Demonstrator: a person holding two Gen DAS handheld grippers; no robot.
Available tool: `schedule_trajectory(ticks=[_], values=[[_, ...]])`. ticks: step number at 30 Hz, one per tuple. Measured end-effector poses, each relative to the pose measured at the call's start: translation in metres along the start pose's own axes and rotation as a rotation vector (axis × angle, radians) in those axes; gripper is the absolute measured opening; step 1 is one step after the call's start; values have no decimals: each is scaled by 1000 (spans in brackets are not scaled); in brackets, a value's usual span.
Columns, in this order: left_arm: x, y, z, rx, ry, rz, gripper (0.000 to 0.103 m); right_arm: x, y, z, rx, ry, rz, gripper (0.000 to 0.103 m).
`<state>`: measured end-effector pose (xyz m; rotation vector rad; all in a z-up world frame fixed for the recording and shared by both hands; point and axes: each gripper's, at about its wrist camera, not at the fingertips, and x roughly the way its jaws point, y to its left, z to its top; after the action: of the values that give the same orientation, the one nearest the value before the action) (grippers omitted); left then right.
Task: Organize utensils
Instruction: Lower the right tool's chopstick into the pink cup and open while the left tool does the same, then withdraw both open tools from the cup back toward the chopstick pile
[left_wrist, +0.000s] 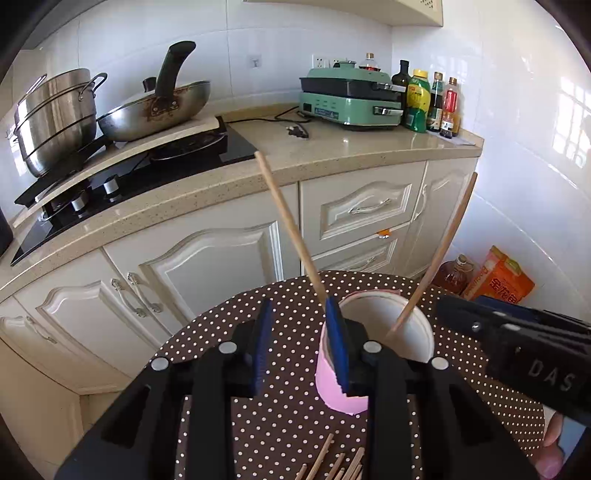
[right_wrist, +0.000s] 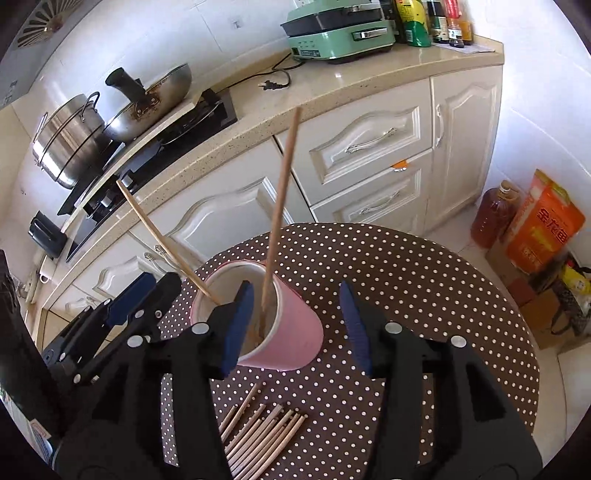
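A pink cup (left_wrist: 341, 391) (right_wrist: 291, 332) with a white inside stands on the polka-dot round table (left_wrist: 280, 424) (right_wrist: 424, 295). Two wooden chopsticks stand in it, one leaning left (left_wrist: 288, 221) (right_wrist: 162, 236) and one leaning right (left_wrist: 439, 254) (right_wrist: 282, 199). Several more chopsticks lie on the table in front of the cup (right_wrist: 258, 435) (left_wrist: 332, 465). My left gripper (left_wrist: 301, 345) is open, just left of the cup, with its right pad at the cup's rim. My right gripper (right_wrist: 299, 326) is open and straddles the cup's right side. Both are empty.
Behind the table runs a counter (left_wrist: 332, 155) with cream cabinets, a hob with a wok (left_wrist: 155, 107) and steel pot (left_wrist: 55, 118), a green electric grill (left_wrist: 351, 99) and sauce bottles (left_wrist: 432, 99). An oil bottle (right_wrist: 495, 218) and orange bag (right_wrist: 543, 229) stand on the floor.
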<state>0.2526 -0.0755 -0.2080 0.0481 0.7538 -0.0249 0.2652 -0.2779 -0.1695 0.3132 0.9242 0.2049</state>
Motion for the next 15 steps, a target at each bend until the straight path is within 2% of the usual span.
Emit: schedule_trajectory(ticks=[3,7,12,15], values=[[-7,4,1,-20,-7,-4,31,-7,1,-1,-10,-2,-6,48],[-16,6,3,-34,0,5,40,-19,3,-1,-17,-10,-16,48],[-33,9,6,-41,-30,6,40,-38,9,1,-31,-32,-55,65],[-45,11,8,-30,-42,14,42,-52,13,1,-36,-47,-82,66]])
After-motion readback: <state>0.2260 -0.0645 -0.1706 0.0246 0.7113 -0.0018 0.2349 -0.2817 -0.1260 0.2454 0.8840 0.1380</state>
